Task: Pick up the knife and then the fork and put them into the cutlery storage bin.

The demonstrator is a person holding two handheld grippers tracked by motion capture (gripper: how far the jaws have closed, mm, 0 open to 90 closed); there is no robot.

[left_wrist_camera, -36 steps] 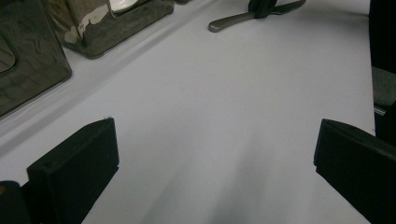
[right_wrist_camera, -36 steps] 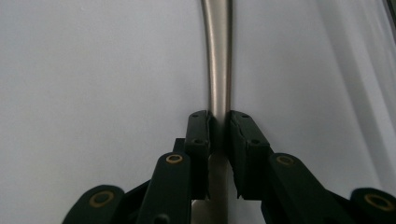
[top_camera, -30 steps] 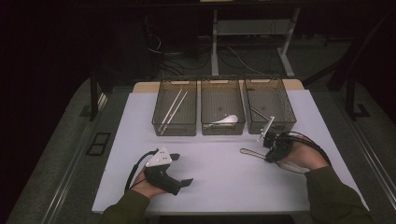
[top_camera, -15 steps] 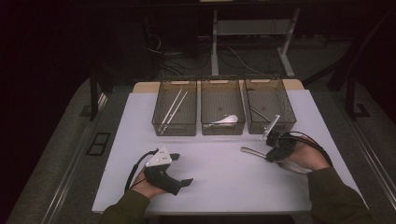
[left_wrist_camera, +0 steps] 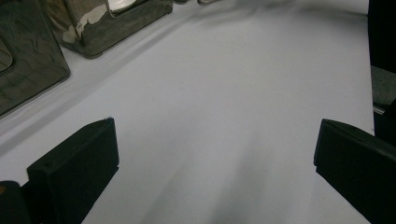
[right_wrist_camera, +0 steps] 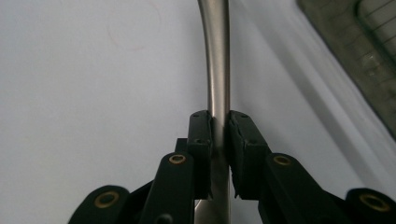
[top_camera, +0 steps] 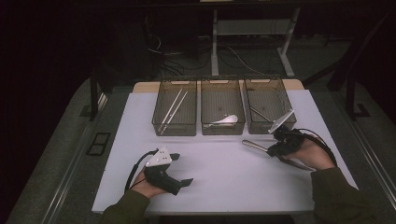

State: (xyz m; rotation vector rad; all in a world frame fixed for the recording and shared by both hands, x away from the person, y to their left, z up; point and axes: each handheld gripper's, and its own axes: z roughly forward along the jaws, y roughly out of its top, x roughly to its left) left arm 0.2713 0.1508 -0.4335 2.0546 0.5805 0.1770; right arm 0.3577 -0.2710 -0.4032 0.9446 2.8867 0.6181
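My right gripper [top_camera: 274,148] is on the right of the white table [top_camera: 224,186], shut on the handle of a metal utensil [top_camera: 254,145] that sticks out to its left just above the surface. In the right gripper view both jaws clamp the steel handle [right_wrist_camera: 215,56] of the right gripper [right_wrist_camera: 219,117]. My left gripper [top_camera: 186,182] rests at the near left, open with nothing between its jaws. The left gripper view has my left gripper [left_wrist_camera: 215,135] with bare table between the wide-apart jaws.
Three mesh baskets stand in a row at the back: the left basket [top_camera: 173,129] holds chopsticks [top_camera: 173,109], the middle basket [top_camera: 222,129] a white spoon [top_camera: 224,120], the right basket [top_camera: 261,128] a metal piece [top_camera: 259,113]. That right basket's corner [right_wrist_camera: 355,56] is close to my right gripper.
My right gripper has tilted and shifted slightly to the right, still holding the utensil. The left gripper has not moved.
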